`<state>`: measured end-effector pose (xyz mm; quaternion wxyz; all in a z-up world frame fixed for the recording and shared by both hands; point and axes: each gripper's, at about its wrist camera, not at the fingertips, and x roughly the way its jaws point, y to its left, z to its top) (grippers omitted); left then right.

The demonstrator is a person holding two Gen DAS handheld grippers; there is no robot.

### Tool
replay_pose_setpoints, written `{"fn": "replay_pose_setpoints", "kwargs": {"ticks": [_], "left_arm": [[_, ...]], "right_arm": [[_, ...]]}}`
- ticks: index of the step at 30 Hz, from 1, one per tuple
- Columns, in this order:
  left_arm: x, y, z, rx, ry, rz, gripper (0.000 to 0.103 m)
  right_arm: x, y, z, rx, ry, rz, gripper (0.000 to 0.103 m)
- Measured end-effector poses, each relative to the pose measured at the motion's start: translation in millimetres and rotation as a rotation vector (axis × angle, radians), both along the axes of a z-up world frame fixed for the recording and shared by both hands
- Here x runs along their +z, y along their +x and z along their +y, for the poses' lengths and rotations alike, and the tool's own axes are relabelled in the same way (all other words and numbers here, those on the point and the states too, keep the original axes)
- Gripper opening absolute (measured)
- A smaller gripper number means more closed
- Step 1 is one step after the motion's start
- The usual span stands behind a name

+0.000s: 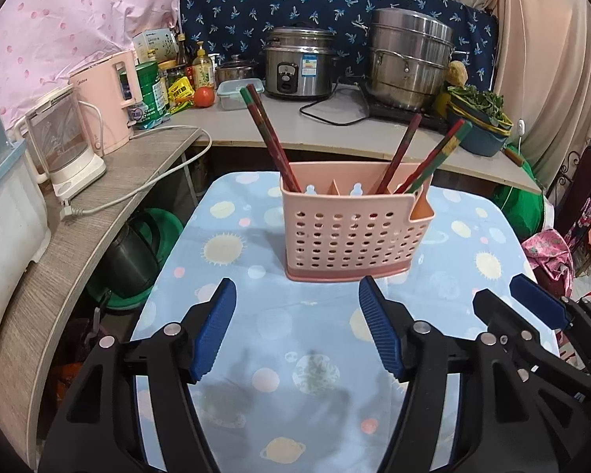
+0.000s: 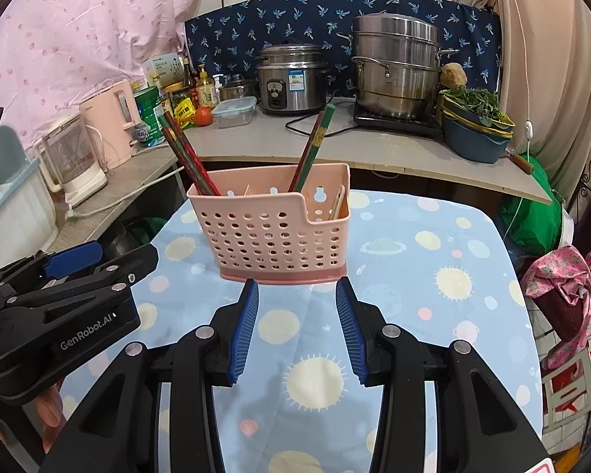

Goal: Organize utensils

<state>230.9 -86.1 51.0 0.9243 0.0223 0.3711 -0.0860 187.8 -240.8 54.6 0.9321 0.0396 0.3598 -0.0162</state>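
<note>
Chopsticks [image 1: 272, 142] all stand in the holder [image 1: 354, 228]; surface [image 1: 295, 335] bare; left gripper [image 1: 295, 331] and right gripper [image 2: 297, 331] open, empty. Looks done.

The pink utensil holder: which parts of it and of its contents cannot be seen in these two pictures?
- Lower ends of the chopsticks: both views, behind the front wall of the pink utensil holder.
- Holder's back side: both views, faces away.
- Pale flat item in the end compartment: right wrist view, mostly behind the wall; what it is cannot be told.
- Holder's floor inside: hidden by the walls.
</note>
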Motion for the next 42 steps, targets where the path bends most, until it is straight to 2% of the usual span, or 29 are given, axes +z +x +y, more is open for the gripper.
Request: {"fn": "replay_pose_setpoints", "kwargs": {"ticks": [5,9,11,16,20,27,28,33,42], "left_arm": [[-9,-5,3,0.009,0.008,0.019,0.063],[-14,-9,5,0.017,0.019,0.020,0.069],[-15,-11,5,0.017,0.027,0.020,0.069],[-18,-16,4,0.024,0.043,0.011,0.077],[-18,-19,4,0.033,0.068,-0.006,0.078],[-20,-20,5,0.044,0.080,-0.007,0.087],[-20,-20,6,0.050,0.083,-0.010,0.088],[-22,-23,5,0.045,0.100,-0.021,0.094],[-29,-23,6,0.064,0.122,-0.001,0.096]], "right_arm": [[-5,-6,0,-0.003,0.007,0.008,0.050],[-8,-9,1,-0.005,0.004,0.010,0.057],[-8,-11,0,-0.007,0.009,0.008,0.066],[-10,-14,0,-0.008,0.010,0.010,0.070],[-11,-17,-3,-0.021,0.020,0.005,0.084],[-15,-21,-7,-0.040,0.024,-0.002,0.089],[-15,-21,-8,-0.046,0.021,0.000,0.097],[-20,-20,-13,-0.061,0.022,0.019,0.097],[-23,-22,-14,-0.072,0.001,0.030,0.097]]}}
